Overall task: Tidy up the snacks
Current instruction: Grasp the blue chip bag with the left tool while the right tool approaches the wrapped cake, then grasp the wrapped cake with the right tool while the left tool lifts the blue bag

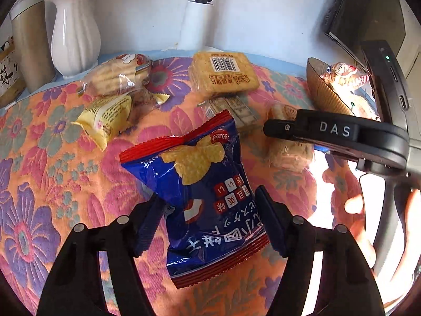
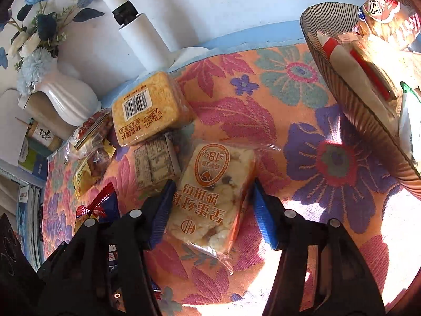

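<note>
Left claw [image 1: 210, 223] sits low over the flowered cloth [image 1: 39, 173] on the counter, its jaws about half spread with the blue snack bag [image 1: 202, 197] between them; the left pad [image 1: 148, 226] presses into the bag's pinched waist, while the right pad's contact cannot be told for sure. That bag, red at both crimped ends, lies on the cloth with its far end raised.

At the far left of the left wrist view stands a white ribbed vase [image 1: 75, 36] against the wall, with a clear pack of biscuits [image 1: 118, 75] and a yellow packet [image 1: 105, 118] in front of it. Toward the middle lie a tan cracker block [image 1: 223, 75] with a barcode and a small printed box [image 1: 234, 110] just beside it.

Right claw [image 2: 213, 210], seen in the right wrist view, has its blue pads [image 2: 264, 218] on either side of a clear-wrapped nougat bar [image 2: 213, 192] printed in orange; the left pad touches the wrapper's edge, the right one stands just beside it. The bar lies flat on the cloth.

At the far right a ribbed brown basket [image 2: 363, 121] rests on the cloth, well apart from the bar, already holding several wrapped snacks [image 2: 381, 13]. A hand [image 1: 368, 210] shows at the right edge of the left wrist view.
</note>
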